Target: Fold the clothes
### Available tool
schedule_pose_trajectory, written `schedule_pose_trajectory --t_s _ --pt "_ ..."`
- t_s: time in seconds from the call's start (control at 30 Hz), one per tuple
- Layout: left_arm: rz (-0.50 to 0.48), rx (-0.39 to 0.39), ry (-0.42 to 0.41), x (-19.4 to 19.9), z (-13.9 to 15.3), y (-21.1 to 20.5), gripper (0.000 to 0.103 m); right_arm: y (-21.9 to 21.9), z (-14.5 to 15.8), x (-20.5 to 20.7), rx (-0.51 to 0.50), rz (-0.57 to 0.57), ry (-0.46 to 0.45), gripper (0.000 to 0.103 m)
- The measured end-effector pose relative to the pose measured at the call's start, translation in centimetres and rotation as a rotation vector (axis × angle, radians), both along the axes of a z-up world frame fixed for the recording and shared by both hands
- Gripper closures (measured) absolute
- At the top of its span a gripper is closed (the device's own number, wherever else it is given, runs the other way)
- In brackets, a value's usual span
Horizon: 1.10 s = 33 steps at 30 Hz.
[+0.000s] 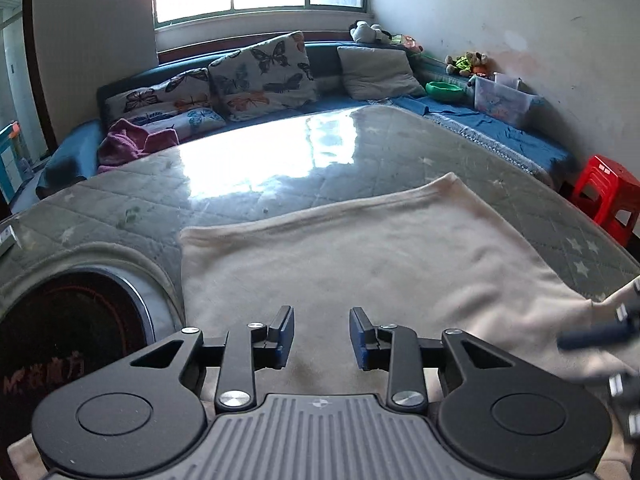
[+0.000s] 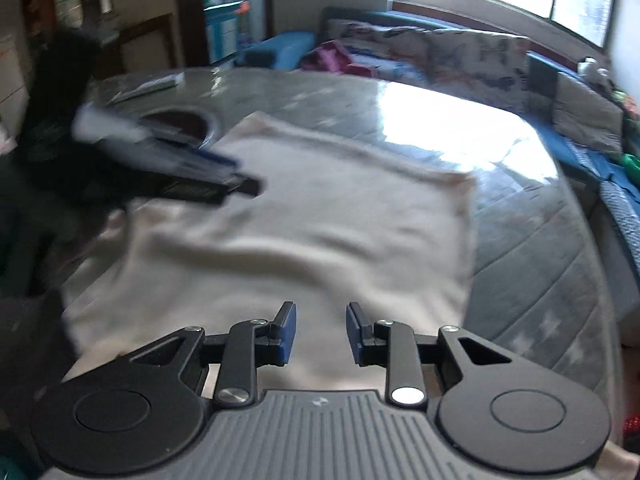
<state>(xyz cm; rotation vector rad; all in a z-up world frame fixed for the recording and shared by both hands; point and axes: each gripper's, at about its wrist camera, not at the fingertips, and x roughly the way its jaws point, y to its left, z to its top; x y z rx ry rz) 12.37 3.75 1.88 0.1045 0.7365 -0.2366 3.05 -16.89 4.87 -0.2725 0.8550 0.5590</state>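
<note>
1. Presently, from my left wrist camera, I see the cream garment (image 1: 360, 248) lying spread flat on the glass-topped table (image 1: 248, 160), its far hem straight, well short of the table's far edge.
2. My left gripper (image 1: 322, 336) hangs just above the garment's near part; its jaws stand apart with nothing between them.
3. My right gripper (image 2: 321, 334) likewise stands parted and empty over the cloth's near edge; this view is blurred.
4. A round opening (image 1: 80, 320) in the table sits left of the garment.
5. Butterfly cushions (image 1: 256, 76) lie on the blue sofa (image 1: 480, 120) beyond; a red stool (image 1: 608, 196) stands at the right.
</note>
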Motion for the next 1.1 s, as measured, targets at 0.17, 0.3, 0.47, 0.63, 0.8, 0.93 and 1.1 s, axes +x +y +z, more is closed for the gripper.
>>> schedule_pose_trajectory --t_s 0.17,0.3,0.47,0.63,0.8,0.93,1.1 --pt "0.026 0.007 -0.003 0.0 -0.7 0.5 0.07 0.7 -0.8 -3.4 -0.016 0.051 0.016 0.075" --pt "0.034 0.012 -0.02 -0.2 -0.8 0.6 0.07 0.8 -1.0 -5.9 -0.051 0.07 -0.024 0.075" --pt "0.041 0.011 -0.029 0.0 -1.0 0.8 0.069 1.7 -0.7 -7.5 -0.138 0.132 -0.089 0.075" --pt "0.042 0.013 -0.032 0.0 -1.0 0.9 0.07 2.6 0.1 -6.8 -0.1 0.125 -0.132 0.075" --pt "0.046 0.015 -0.03 0.0 -1.0 0.7 0.069 3.6 -1.1 -6.1 -0.062 0.122 -0.088 0.075" --pt "0.05 0.016 -0.031 -0.1 -1.0 0.7 0.068 3.2 -0.9 -7.9 -0.08 0.145 -0.12 0.075" --pt "0.058 -0.005 -0.021 -0.8 -0.6 0.8 0.068 0.5 0.6 -9.0 -0.015 0.047 -0.116 0.074"
